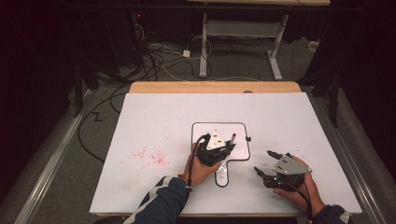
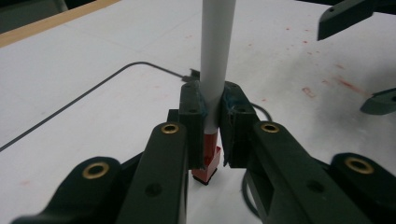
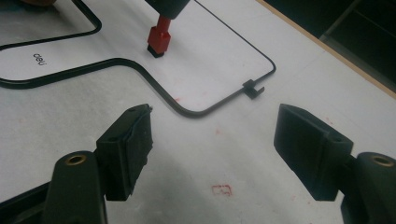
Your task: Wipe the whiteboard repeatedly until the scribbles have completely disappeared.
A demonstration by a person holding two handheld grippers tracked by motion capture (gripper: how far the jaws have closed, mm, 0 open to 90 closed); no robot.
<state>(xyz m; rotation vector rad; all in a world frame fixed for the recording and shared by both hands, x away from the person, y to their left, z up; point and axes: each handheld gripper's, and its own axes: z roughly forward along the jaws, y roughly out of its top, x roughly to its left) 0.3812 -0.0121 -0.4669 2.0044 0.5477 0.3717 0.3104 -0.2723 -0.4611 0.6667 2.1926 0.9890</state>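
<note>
A small black-rimmed whiteboard [image 1: 205, 130] with a handle lies at the middle of the white table sheet. My left gripper [image 1: 229, 146] is over its right part, shut on a white marker [image 1: 233, 138] that stands upright. In the left gripper view the pads [image 2: 191, 116] clamp the white barrel [image 2: 215, 56], and the red end [image 2: 208, 164] points down at the board. The right gripper view has that red end [image 3: 159, 39] touching or just above the board [image 3: 210, 56]. My right gripper [image 1: 264, 162] rests open to the right of the board, its jaws wide with nothing between them [image 3: 212, 140].
Red smudges [image 1: 152, 156] dot the white sheet left of the board, and a small red mark [image 3: 222, 190] lies between the right jaws. A wooden table edge [image 1: 215, 87] runs along the far side. Cables [image 1: 159, 60] and a desk frame stand on the floor beyond.
</note>
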